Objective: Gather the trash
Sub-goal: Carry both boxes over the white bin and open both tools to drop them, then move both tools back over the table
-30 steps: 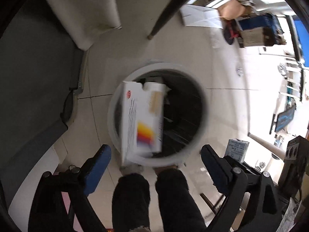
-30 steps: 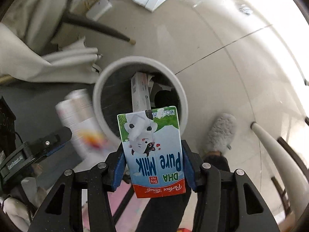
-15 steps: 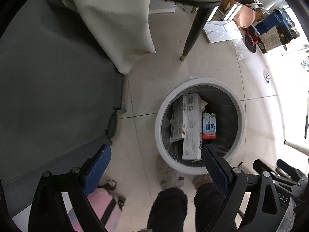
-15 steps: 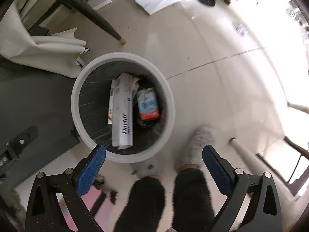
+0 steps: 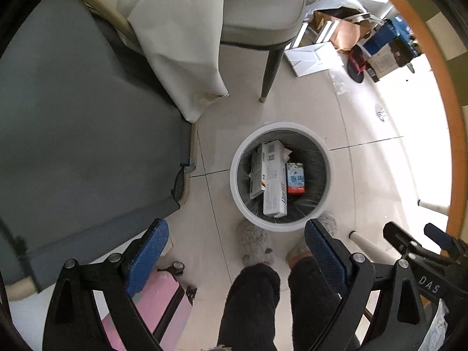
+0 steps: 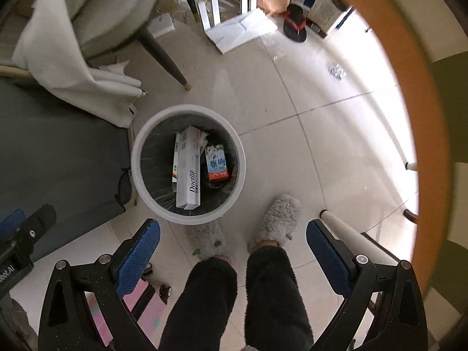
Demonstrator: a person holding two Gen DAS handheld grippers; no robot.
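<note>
A round white trash bin (image 5: 235,187) (image 6: 135,172) with a dark liner stands on the tiled floor below both grippers. Inside lie a long white box (image 5: 273,181) (image 6: 190,172), a second flat box (image 5: 256,172) beside it, and a milk carton (image 5: 295,177) (image 6: 216,162). My left gripper (image 5: 235,248) is open and empty, high above the bin's near rim. My right gripper (image 6: 234,247) is open and empty, high above the floor just right of the bin.
The person's legs and grey slippers (image 6: 278,222) stand by the bin. A dark table edge (image 5: 73,122) lies left, a chair (image 5: 263,14) with a leg (image 6: 163,55) beyond, cardboard boxes and papers (image 5: 316,58) at the back, and a pink case (image 5: 158,313) below left.
The white box dropped from my left gripper and the milk carton from my right gripper into the bin. Both grippers opened and rose well above the bin.
</note>
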